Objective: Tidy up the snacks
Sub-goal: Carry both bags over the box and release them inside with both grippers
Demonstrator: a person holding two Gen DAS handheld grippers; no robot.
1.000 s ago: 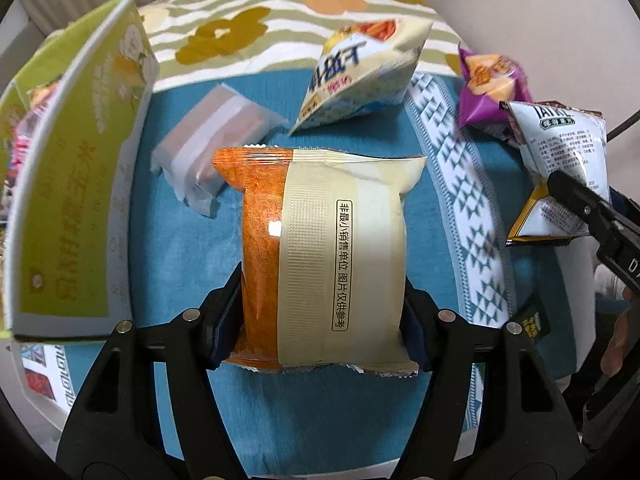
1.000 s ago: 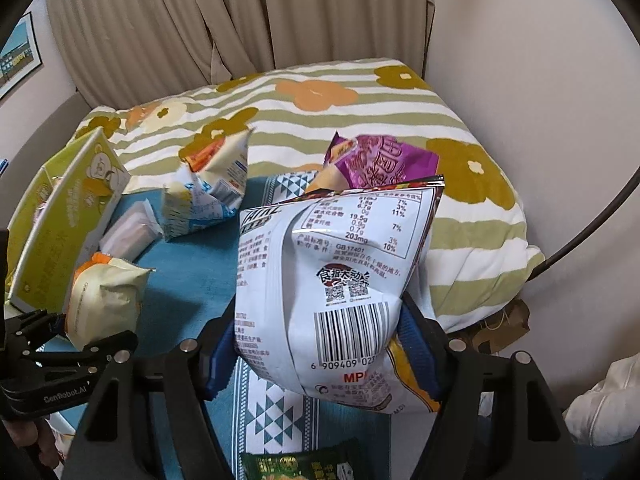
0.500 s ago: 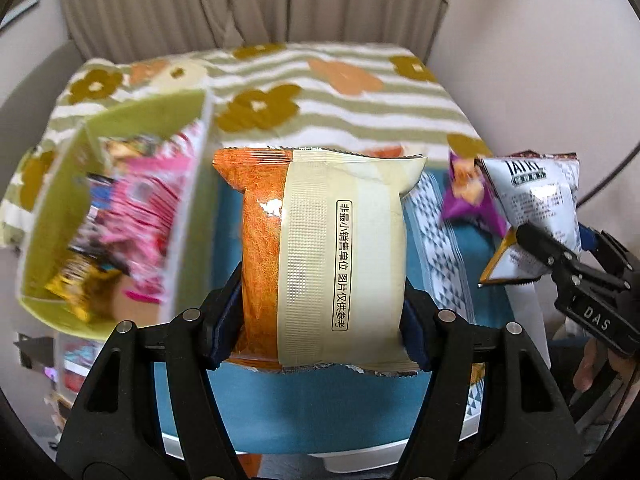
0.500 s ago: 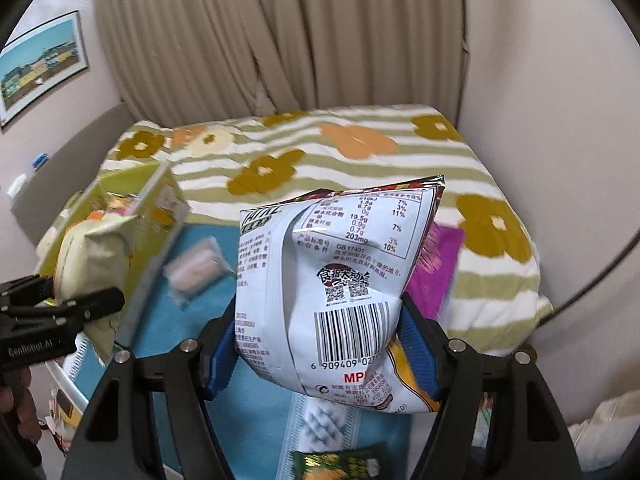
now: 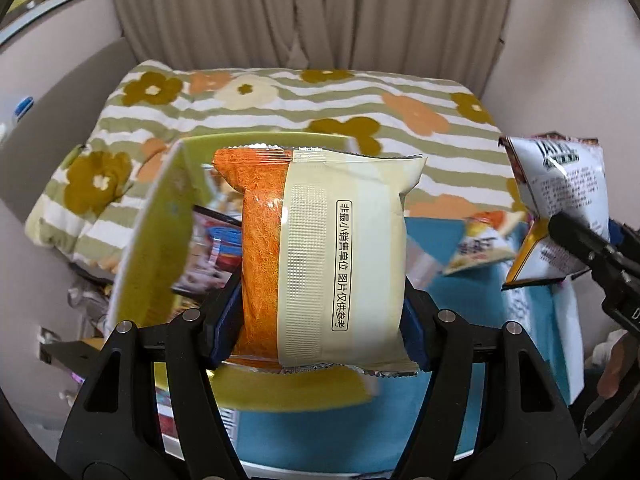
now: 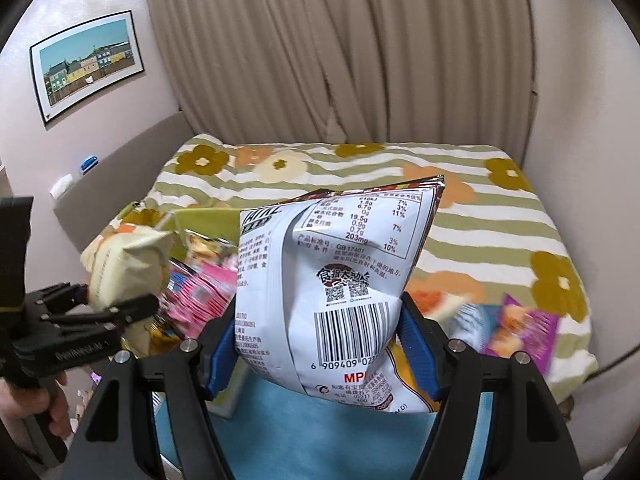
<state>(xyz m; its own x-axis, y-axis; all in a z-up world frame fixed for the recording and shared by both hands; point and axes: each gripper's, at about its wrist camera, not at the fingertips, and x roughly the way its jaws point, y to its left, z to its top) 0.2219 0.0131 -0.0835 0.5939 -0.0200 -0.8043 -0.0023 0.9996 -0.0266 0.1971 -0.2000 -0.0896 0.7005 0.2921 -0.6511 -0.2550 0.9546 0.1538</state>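
Orange-and-cream foil snack pack (image 5: pixel 320 256) clamped in left gripper (image 5: pixel 320 320), white crisp bag (image 6: pixel 332 280) in right gripper (image 6: pixel 320 344); both lifted, now nearing green box (image 5: pixel 148 240) at nine o'clock.

Green box (image 5: pixel 160 240) crowded with packets

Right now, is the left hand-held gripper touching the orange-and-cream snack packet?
Touching. The left wrist view shows the left hand-held gripper with both blue pads pressed against the sides of the orange-and-cream snack packet, holding it up off the blue cloth.
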